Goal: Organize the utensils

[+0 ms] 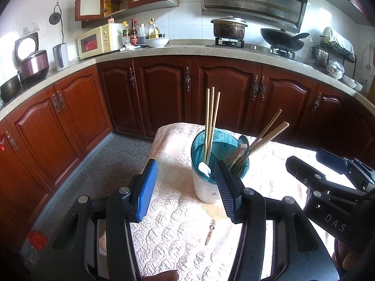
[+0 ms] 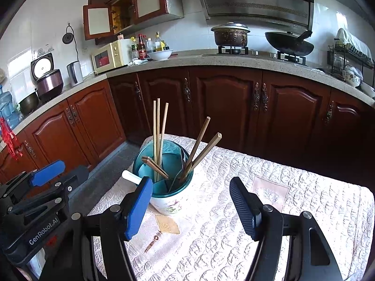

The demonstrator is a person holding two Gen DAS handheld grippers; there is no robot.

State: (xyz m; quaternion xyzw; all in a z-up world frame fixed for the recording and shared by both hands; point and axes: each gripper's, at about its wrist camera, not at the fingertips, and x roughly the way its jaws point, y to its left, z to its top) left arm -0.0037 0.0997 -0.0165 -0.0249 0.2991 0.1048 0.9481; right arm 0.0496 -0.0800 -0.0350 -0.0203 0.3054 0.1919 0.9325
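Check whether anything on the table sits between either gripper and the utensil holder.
Nothing visible does. The utensil holder stands on the quilted tablecloth just ahead of the open left gripper and right gripper, with only bare cloth between. Both are empty.

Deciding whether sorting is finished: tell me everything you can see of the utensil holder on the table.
The utensil holder is a round cup with a white, flower-printed body and a translucent teal divided top. It stands upright on the quilted tablecloth, near its far left corner. Three chopsticks stand nearly upright in one compartment, two more lean right in another, beside metal utensils; a white handle pokes over the rim. No gripper touches it.
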